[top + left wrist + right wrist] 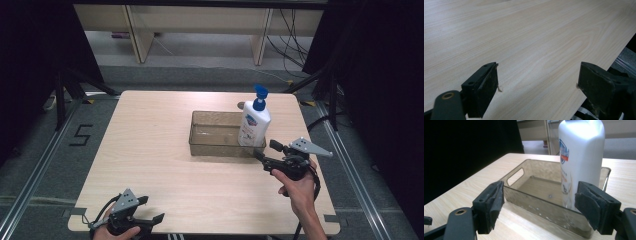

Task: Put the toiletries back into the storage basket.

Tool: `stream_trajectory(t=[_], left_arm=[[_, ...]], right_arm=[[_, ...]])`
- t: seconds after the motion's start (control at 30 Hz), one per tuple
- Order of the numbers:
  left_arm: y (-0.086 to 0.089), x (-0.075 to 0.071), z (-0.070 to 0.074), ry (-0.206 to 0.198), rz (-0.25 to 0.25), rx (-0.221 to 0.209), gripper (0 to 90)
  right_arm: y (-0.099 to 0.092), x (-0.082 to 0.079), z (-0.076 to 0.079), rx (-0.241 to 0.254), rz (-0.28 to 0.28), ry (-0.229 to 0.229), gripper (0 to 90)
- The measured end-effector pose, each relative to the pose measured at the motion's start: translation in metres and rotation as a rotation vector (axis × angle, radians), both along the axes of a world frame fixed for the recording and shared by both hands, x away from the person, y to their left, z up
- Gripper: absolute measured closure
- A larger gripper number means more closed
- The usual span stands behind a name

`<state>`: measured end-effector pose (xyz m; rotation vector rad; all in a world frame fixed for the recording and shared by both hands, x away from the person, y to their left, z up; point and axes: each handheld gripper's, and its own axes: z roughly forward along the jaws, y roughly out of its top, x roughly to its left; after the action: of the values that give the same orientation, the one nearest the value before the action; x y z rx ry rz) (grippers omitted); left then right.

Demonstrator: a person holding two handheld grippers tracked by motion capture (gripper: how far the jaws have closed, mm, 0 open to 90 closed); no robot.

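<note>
A white pump bottle (254, 125) with a blue pump head stands upright in the right end of a clear smoky plastic bin (200, 135) on the wooden table. The right gripper (263, 152) is held just in front of the bin's right end, jaws open and empty. In the right gripper view the bottle (581, 157) rises inside the bin (534, 202) beyond the two black pads (492, 205), nearer the right one. The left gripper (151, 210) rests at the table's near left edge, open, with bare wood between its pads (487, 87).
The table (150, 150) is light wood with rounded corners. Its near edge lies under the left gripper, and its right edge is close to the right hand. Dark curtains and stand legs flank the table; a floor mark "5" (81, 135) lies at left.
</note>
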<state>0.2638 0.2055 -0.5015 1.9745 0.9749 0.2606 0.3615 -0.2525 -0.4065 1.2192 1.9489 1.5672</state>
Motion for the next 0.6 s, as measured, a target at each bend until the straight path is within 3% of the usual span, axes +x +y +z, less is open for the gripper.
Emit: stream_trajectory(t=[0.07, 0.1, 0.13, 0.2, 0.23, 0.27, 0.33, 0.37, 0.4, 0.43, 0.5, 0.53, 0.6], left_arm=[[0.000, 0.000, 0.000, 0.002, 0.001, -0.002, 15.9], [0.000, 0.000, 0.000, 0.001, 0.000, -0.002, 15.8], [0.000, 0.000, 0.000, 0.001, 0.000, -0.002, 15.8], [0.000, 0.000, 0.000, 0.004, 0.003, -0.002, 15.8], [0.000, 0.000, 0.000, 0.005, 0.006, -0.002, 15.8], [0.000, 0.000, 0.000, 0.003, 0.003, -0.003, 15.8], [0.000, 0.000, 0.000, 0.000, 0.000, -0.001, 15.8], [0.000, 0.000, 0.000, 0.000, 0.000, -0.001, 15.9], [0.000, 0.000, 0.000, 0.000, -0.001, -0.001, 15.8], [0.000, 0.000, 0.000, 0.001, -0.001, -0.001, 15.8], [0.000, 0.000, 0.000, 0.001, -0.001, -0.003, 15.8], [0.000, 0.000, 0.000, 0.001, -0.001, -0.003, 15.8], [0.000, 0.000, 0.000, 0.000, -0.002, -0.002, 15.8]], right_arm=[[0.000, -0.002, -0.002, 0.002, 0.001, 0.010, 23.7], [-0.001, 0.000, -0.003, -0.025, -0.005, -0.022, 23.6], [0.002, -0.003, -0.004, 0.014, -0.011, 0.019, 23.6], [0.000, -0.002, -0.006, -0.011, 0.003, -0.013, 23.5], [0.000, -0.003, -0.007, -0.004, 0.009, 0.012, 23.4], [0.001, -0.004, -0.009, 0.011, 0.006, 0.003, 23.3], [0.000, -0.005, -0.010, -0.024, 0.008, 0.007, 23.3], [0.003, -0.005, -0.012, 0.008, 0.019, 0.005, 23.2], [0.004, -0.008, -0.013, 0.011, 0.004, 0.039, 23.1], [0.002, -0.007, -0.014, -0.028, 0.011, 0.006, 23.0], [0.006, -0.011, -0.015, 0.010, 0.010, 0.056, 23.0], [0.005, -0.010, -0.017, -0.001, 0.026, 0.023, 23.1], [0.006, -0.011, -0.019, -0.004, 0.023, 0.029, 23.1]])
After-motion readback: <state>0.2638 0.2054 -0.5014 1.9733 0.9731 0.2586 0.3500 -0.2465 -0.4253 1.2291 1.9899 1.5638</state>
